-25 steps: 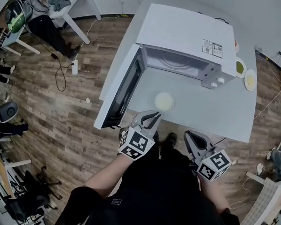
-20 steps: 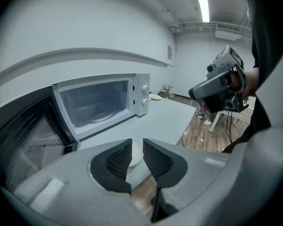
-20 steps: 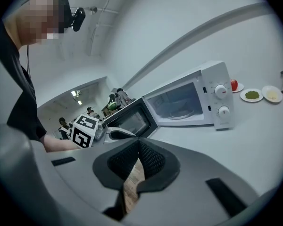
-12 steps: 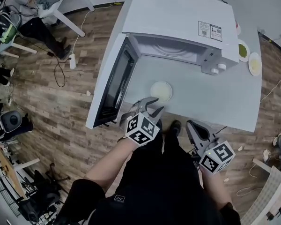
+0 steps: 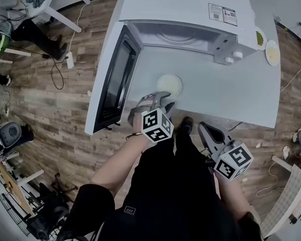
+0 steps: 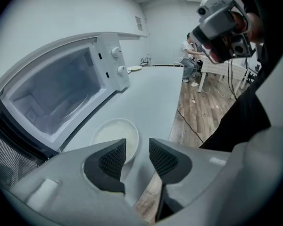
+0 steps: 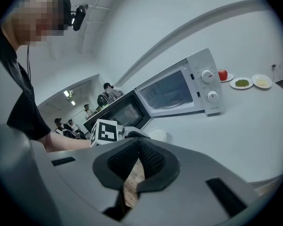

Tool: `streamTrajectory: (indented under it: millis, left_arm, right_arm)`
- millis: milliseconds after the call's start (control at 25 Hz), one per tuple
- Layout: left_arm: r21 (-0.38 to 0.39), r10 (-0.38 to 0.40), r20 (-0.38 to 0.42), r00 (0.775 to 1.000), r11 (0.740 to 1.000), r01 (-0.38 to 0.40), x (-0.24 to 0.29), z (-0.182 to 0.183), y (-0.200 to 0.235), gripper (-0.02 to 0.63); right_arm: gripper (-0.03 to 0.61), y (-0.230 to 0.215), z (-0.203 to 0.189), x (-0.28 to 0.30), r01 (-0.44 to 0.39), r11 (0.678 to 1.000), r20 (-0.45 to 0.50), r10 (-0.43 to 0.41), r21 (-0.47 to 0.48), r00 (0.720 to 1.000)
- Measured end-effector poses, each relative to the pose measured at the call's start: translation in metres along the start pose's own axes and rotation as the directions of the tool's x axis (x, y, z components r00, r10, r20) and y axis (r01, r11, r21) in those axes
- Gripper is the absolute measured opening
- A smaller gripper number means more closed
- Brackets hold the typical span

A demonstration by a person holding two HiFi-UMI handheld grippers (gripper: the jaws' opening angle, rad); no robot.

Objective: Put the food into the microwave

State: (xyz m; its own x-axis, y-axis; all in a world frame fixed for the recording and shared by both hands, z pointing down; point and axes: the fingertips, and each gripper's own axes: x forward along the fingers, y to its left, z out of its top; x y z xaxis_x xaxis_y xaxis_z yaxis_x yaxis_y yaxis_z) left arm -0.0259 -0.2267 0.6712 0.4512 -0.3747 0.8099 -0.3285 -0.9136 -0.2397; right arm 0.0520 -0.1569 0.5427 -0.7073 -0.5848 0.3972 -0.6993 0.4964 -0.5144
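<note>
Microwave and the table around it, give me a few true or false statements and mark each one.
The microwave has its door open. True.
The white bowl is inside the microwave. False: it sits on the table in front of it.
The left claw grips the bowl. False: its jaws are opening with nothing between them, the bowl just ahead.
The right claw is shut and empty. True.
A small plate lies on the table beside the microwave. True.

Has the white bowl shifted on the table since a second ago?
No. The white bowl sits in the same spot before the open microwave; only the camera view shifted.
</note>
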Motion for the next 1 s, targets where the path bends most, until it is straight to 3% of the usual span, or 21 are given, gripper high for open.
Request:
streamTrajectory:
  millis: [160,480,680,1000]
  left_arm:
    - [0.068,-0.002,-0.021,1.000,0.998,0.004,0.005,-0.002,-0.006,0.140]
    - [0.224,0.070,-0.046,0.996,0.973,-0.058,0.017,-0.005,0.000,0.135]
    - [0.316,0.088,-0.059,0.994,0.946,-0.065,0.018,-0.004,-0.001,0.070]
    - [0.346,0.083,-0.064,0.994,0.937,-0.056,0.010,0.003,-0.001,0.044]
  right_arm:
    - [0.014,0.000,0.002,-0.010,0.030,1.000,0.018,-0.030,0.000,0.999]
    - [0.014,-0.003,-0.004,-0.027,0.101,0.995,0.017,-0.102,0.008,0.995]
    - [0.014,-0.004,-0.003,-0.033,0.138,0.990,0.020,-0.138,0.013,0.990]
    - [0.014,0.001,0.003,-0.030,0.143,0.990,0.022,-0.143,-0.003,0.990]
